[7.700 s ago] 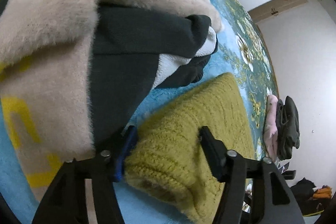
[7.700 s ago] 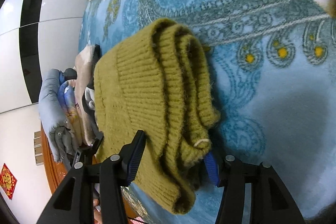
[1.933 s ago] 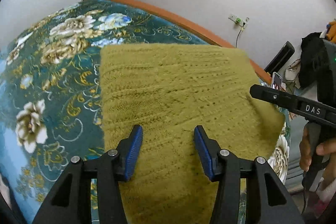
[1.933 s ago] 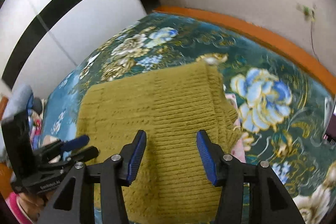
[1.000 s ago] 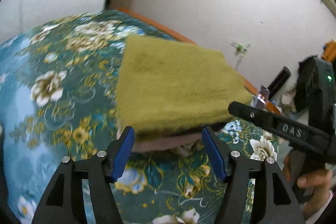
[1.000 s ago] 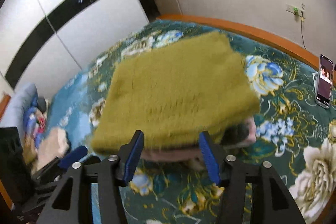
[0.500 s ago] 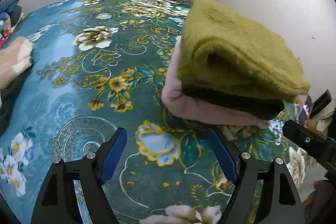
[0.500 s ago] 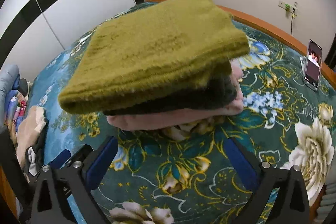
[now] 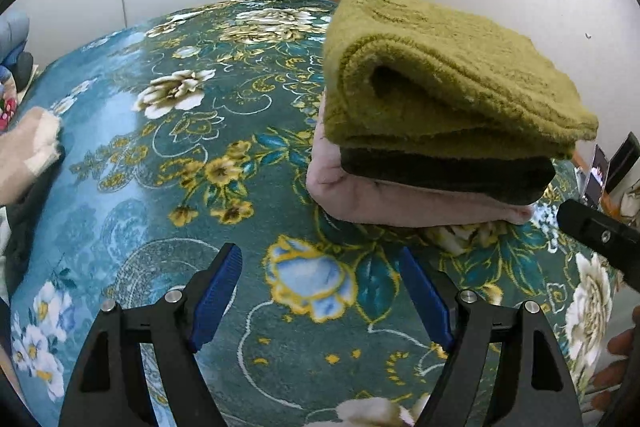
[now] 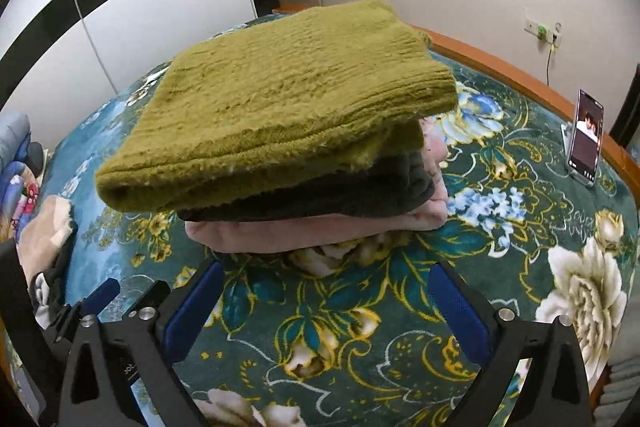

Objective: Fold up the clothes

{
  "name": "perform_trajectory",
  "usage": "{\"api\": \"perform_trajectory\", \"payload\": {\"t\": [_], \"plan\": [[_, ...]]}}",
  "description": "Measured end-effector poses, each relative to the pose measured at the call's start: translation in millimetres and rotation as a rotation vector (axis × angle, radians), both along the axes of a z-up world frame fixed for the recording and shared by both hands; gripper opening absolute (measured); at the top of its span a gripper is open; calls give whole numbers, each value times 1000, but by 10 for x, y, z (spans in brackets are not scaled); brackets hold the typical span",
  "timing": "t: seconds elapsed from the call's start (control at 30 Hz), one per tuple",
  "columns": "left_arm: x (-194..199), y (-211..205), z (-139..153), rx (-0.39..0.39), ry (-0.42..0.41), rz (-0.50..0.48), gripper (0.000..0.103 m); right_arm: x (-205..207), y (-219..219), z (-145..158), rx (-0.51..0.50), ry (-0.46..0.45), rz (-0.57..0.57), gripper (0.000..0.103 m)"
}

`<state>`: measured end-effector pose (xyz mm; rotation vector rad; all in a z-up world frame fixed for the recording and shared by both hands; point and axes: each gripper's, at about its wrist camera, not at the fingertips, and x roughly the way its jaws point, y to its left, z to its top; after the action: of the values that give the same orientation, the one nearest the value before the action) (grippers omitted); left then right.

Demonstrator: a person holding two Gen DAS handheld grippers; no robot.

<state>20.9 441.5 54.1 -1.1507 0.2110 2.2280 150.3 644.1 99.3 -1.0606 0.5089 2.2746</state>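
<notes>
- Folded olive-green knitted sweater (image 10: pixel 288 99) topping a stack on the floral teal bedspread (image 10: pixel 360 307), over a dark folded garment (image 10: pixel 320 199) and a pink one (image 10: pixel 304 231).
- Left hand-held gripper (image 9: pixel 320 295) and right hand-held gripper (image 10: pixel 324 303): both spread wide, empty, just short of the stack.

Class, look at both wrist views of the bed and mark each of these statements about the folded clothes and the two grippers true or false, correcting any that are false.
1. The olive-green sweater lies on top of the pile. True.
2. A dark garment lies at the very bottom. False: the pink garment is lowest; the dark one is in the middle.
3. The left gripper grips the sweater. False: its jaws stand open over the floral blanket, empty.
4. The right gripper is open and empty. True.
5. A phone stands propped near the bed's edge. True.
</notes>
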Motion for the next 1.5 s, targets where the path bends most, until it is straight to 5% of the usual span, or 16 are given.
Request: {"api": "perform_trajectory", "payload": {"t": [0.4, 1.5], "plan": [[-84, 88, -91, -26, 15, -24, 82, -151, -58, -30, 126, 6, 47, 103], [-252, 416, 97, -65, -9, -143, 82, -197, -34, -90, 11, -64, -109, 103]]}}
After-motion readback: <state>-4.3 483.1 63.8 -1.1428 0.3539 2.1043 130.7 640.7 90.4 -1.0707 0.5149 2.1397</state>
